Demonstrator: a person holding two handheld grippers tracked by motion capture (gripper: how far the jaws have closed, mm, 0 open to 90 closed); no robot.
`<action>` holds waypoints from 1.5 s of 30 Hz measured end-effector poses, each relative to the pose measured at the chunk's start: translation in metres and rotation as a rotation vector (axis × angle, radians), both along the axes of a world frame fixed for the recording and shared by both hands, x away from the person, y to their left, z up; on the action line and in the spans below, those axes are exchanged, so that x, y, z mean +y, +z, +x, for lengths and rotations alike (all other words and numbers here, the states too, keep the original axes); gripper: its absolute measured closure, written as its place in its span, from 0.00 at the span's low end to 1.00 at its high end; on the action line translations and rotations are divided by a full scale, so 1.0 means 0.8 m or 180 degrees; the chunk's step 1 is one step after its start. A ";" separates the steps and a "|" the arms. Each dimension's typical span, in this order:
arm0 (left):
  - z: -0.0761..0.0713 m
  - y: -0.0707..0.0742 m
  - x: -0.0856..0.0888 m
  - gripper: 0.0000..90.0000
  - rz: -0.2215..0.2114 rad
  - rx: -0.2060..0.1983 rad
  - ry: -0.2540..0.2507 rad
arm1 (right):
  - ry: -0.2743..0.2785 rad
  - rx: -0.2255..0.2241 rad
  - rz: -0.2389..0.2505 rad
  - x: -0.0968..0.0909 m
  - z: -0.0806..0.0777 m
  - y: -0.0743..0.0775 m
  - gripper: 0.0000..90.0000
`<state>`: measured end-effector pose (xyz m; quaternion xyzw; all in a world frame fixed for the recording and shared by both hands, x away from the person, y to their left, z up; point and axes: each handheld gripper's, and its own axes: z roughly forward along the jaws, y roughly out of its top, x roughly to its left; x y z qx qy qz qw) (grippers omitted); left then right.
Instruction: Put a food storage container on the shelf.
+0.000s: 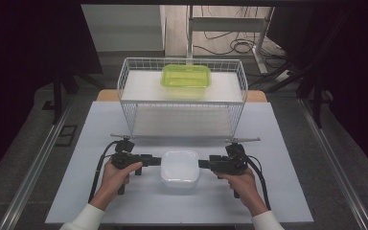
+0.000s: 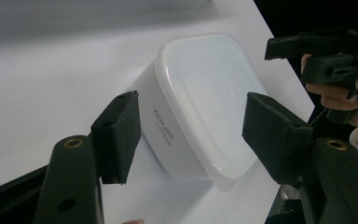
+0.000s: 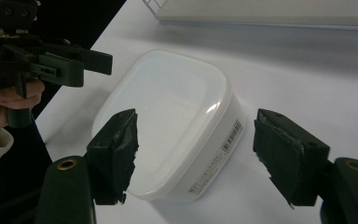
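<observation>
High view: a white box (image 1: 179,167) with its lid on stands on the table (image 1: 76,158), in front of a wire basket (image 1: 182,96) that holds a green box (image 1: 186,75). The left gripper (image 1: 156,161) is just at the left side of the white box, the right gripper (image 1: 202,164) just at its right side.

Left gripper view: the jaws are spread on both sides of the white box (image 2: 200,102), the pads not pressing it.

Right gripper view: the jaws are also spread around the white box (image 3: 172,121), not pinching it.
</observation>
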<state>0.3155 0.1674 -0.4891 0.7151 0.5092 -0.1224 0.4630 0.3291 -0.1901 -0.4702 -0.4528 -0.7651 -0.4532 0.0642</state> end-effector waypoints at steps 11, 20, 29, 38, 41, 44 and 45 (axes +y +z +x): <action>0.009 -0.024 -0.008 0.51 -0.0217 0.0262 -0.0091 | -0.0002 0.0189 0.0089 0.004 0.007 -0.020 0.42; 0.008 -0.030 -0.010 0.59 -0.0257 0.0332 -0.0171 | 0.0028 0.0387 0.0155 0.011 0.010 -0.034 0.50; 0.007 -0.032 -0.009 0.77 -0.0399 0.0462 -0.0173 | -0.0007 0.0665 0.0434 0.002 0.012 -0.040 0.73; 0.004 -0.032 -0.005 0.81 -0.0453 0.0484 -0.0204 | -0.0084 0.0841 0.0626 -0.004 0.009 -0.042 0.79; 0.002 -0.032 -0.005 0.82 -0.0472 0.0485 -0.0194 | -0.0096 0.0861 0.0639 -0.005 0.007 -0.041 0.80; -0.001 -0.029 -0.004 0.83 -0.0458 0.0460 -0.0181 | -0.0122 0.0861 0.0686 -0.006 0.005 -0.041 0.82; -0.002 -0.027 -0.003 0.84 -0.0450 0.0443 -0.0166 | -0.0132 0.0859 0.0715 -0.006 0.005 -0.040 0.84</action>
